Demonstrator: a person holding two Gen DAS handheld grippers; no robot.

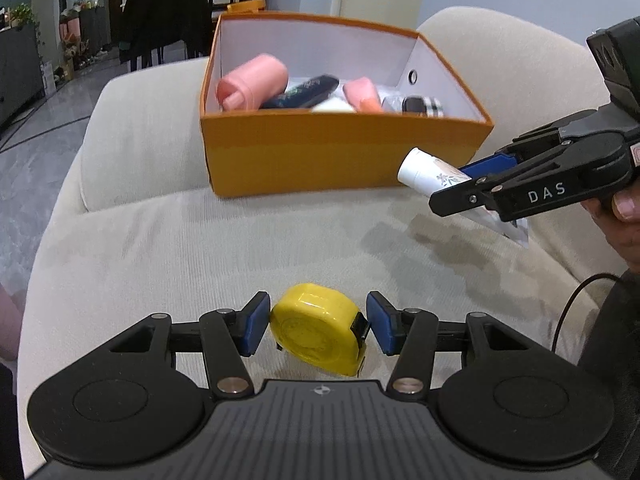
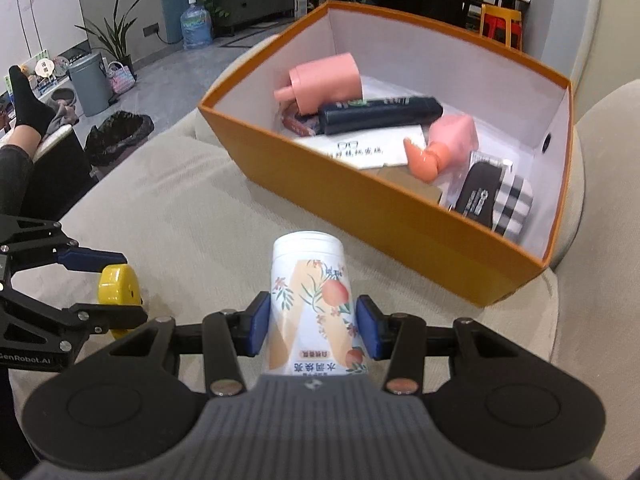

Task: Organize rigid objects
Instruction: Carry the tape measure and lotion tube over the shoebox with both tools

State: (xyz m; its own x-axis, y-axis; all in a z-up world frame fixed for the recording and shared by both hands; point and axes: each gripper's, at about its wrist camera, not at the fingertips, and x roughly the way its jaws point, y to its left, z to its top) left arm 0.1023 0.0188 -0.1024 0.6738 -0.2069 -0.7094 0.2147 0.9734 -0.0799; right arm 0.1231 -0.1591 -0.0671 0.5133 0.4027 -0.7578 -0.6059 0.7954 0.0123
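A yellow tape measure lies on the beige sofa cushion between the pads of my left gripper. The left pad touches it; a small gap shows at the right pad, so the jaws stand open around it. It also shows in the right wrist view. My right gripper is shut on a white tube with a peach print, held above the cushion in front of the orange box. The tube also shows in the left wrist view, near the box's front right corner.
The orange box holds a pink bottle, a dark tube, a second pink item, a white card and a striped pouch. A sofa armrest rises behind on the right.
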